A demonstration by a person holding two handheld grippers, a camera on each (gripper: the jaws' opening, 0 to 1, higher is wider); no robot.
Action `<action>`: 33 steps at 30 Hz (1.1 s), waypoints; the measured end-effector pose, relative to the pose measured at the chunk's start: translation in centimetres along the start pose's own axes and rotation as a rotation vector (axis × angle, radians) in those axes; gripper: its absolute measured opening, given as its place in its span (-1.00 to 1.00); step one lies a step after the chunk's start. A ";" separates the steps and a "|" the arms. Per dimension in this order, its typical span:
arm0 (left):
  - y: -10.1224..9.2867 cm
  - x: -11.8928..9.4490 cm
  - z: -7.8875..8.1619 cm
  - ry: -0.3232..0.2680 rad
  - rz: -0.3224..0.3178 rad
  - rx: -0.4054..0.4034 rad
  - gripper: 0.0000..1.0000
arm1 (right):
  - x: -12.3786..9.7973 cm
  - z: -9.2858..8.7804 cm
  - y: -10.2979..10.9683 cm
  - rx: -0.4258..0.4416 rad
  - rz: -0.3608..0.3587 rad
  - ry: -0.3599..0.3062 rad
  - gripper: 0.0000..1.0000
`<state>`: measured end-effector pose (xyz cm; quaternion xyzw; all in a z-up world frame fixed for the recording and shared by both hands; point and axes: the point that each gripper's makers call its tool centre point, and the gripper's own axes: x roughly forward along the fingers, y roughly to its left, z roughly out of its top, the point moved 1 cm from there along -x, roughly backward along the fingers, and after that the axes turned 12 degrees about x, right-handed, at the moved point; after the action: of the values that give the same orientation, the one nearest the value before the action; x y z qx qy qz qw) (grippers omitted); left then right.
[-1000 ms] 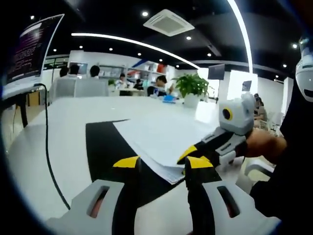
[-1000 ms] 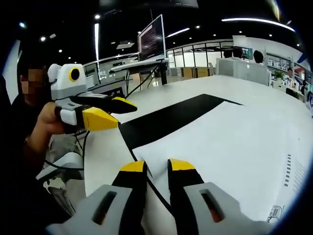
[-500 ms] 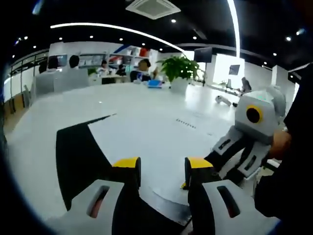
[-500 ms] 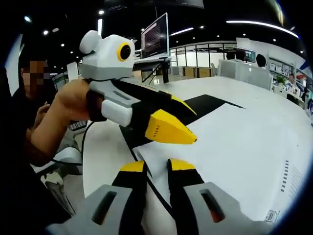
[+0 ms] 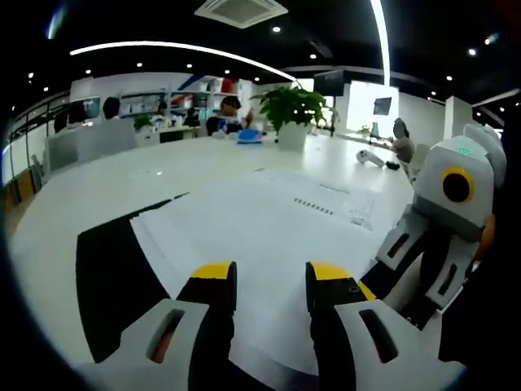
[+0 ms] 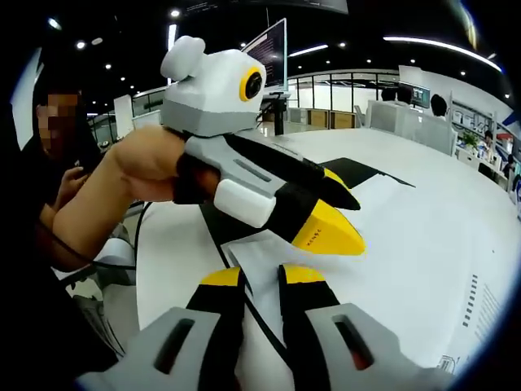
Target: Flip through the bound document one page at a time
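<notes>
Left gripper [image 5: 270, 277] fingers parted, empty, over the white bound document [image 5: 269, 220] lying on a black mat [image 5: 106, 285] on the counter [image 5: 98, 175]; right gripper [image 6: 262, 277] at 3 o'clock, fingers narrowly parted, empty

The grey-and-white left gripper with yellow tips [image 6: 326, 213] hangs just above the white bound document's [image 6: 423, 252] near corner, crossing close ahead of the right gripper's [image 6: 262, 277] narrowly parted jaws, while the page beyond lies bare.

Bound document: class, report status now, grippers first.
Left gripper open above the page. Right gripper low at the document's near edge, jaws close together, grip unclear. Document flat on the black mat. Nothing in the way.
</notes>
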<state>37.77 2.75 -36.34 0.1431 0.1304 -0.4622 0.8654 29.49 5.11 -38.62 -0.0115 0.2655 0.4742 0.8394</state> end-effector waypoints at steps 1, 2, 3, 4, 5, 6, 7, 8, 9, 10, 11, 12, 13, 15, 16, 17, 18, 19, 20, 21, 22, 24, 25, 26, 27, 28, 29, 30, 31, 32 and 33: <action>-0.1 0.1 -0.1 0.007 -0.007 -0.006 -0.30 | 0.0 0.0 0.0 0.001 0.001 0.001 -0.65; -0.2 0.3 -0.2 0.018 -0.009 -0.003 -0.31 | 0.0 0.0 0.0 0.001 0.003 0.002 -0.65; -0.2 0.3 -0.2 0.026 -0.009 0.008 -0.31 | 0.0 0.0 0.0 0.000 0.004 0.002 -0.65; -0.2 0.5 -0.3 0.037 -0.014 0.022 -0.31 | 0.0 0.0 -0.1 -0.001 0.005 0.003 -0.65; -0.3 0.5 -0.2 0.042 -0.018 0.026 -0.30 | 0.0 0.0 -0.1 -0.002 0.006 0.003 -0.65; -0.3 0.7 -0.2 0.047 -0.023 0.029 -0.29 | 0.0 0.1 -0.1 -0.003 0.007 0.001 -0.65; -0.3 0.8 -0.2 0.051 -0.028 0.032 -0.29 | 0.0 0.1 -0.1 -0.004 0.007 0.001 -0.65; -0.3 1.0 -0.2 0.057 -0.039 0.032 -0.28 | 0.0 0.1 0.0 -0.006 0.008 0.000 -0.65; -0.3 1.2 -0.3 0.061 -0.047 0.029 -0.27 | 0.0 0.1 0.0 -0.007 0.009 0.000 -0.65; -0.3 1.4 -0.4 0.067 -0.058 0.026 -0.27 | 0.0 0.1 0.0 -0.007 0.010 0.001 -0.65; -0.4 1.6 -0.5 0.073 -0.064 0.025 -0.27 | 0.0 0.1 -0.1 -0.007 0.011 0.001 -0.65; -0.5 1.9 -0.7 0.083 -0.073 0.029 -0.27 | 0.0 0.1 -0.1 -0.007 0.012 0.001 -0.65; -0.7 2.0 -0.8 0.088 -0.081 0.034 -0.27 | 0.0 0.1 -0.1 -0.007 0.013 0.001 -0.65; -1.3 2.2 -0.7 0.094 -0.092 0.045 -0.27 | 0.0 0.1 -0.2 -0.007 0.015 0.002 -0.65; -1.4 2.2 -0.7 0.096 -0.094 0.049 -0.27 | 0.1 0.1 -0.2 -0.006 0.016 0.001 -0.65; -1.4 2.2 -0.8 0.096 -0.096 0.058 -0.27 | 0.1 0.1 -0.2 -0.004 0.016 0.001 -0.65; -1.4 2.2 -0.7 0.101 -0.095 0.060 -0.28 | 0.1 0.1 -0.2 -0.001 0.016 0.001 -0.65; -1.4 2.2 -0.7 0.107 -0.094 0.066 -0.28 | 0.1 0.1 -0.2 -0.003 0.016 0.001 -0.65; -1.4 2.2 -0.7 0.114 -0.092 0.079 -0.28 | 0.1 0.1 -0.2 -0.007 0.016 0.001 -0.65; -1.9 2.2 -0.6 0.118 -0.090 0.092 -0.28 | 0.1 0.1 -0.2 -0.006 0.016 0.001 -0.65; -2.0 2.2 -0.6 0.119 -0.089 0.095 -0.28 | 0.1 0.1 -0.2 -0.006 0.017 0.001 -0.65; -2.0 2.2 -0.6 0.115 -0.084 0.072 -0.29 | 0.1 0.1 -0.2 -0.007 0.018 0.000 -0.65; -2.0 2.2 -0.6 0.114 -0.081 0.073 -0.31 | 0.1 0.1 -0.2 -0.005 0.017 0.000 -0.65; -2.1 2.2 -0.6 0.113 -0.079 0.081 -0.32 | 0.1 0.1 -0.2 -0.003 0.016 0.001 -0.65; -2.0 2.2 -0.6 0.111 -0.083 0.094 -0.33 | 0.1 0.2 -0.2 -0.001 0.015 0.003 -0.65; -1.9 2.2 -0.6 0.108 -0.085 0.091 -0.33 | 0.1 0.2 -0.2 -0.002 0.014 0.005 -0.64; -2.1 2.2 -0.5 0.106 -0.088 0.093 -0.33 | 0.1 0.2 -0.1 -0.004 0.016 0.007 -0.62; -2.2 2.2 -0.5 0.104 -0.090 0.098 -0.33 | 0.1 0.1 0.0 -0.003 0.023 0.008 -0.58; -1.9 2.2 -0.6 0.103 -0.091 0.095 -0.33 | 0.1 0.1 0.1 -0.002 0.030 0.007 -0.55; -1.8 2.3 -0.6 0.105 -0.089 0.089 -0.33 | 0.1 0.0 0.2 0.003 0.040 0.006 -0.52; -1.8 2.3 -0.6 0.107 -0.089 0.096 -0.33 | 0.1 0.0 0.3 0.006 0.048 0.005 -0.46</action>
<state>37.41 0.27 -37.95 0.2029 0.1605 -0.4974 0.8280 29.28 5.34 -38.57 -0.0037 0.2692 0.4933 0.8272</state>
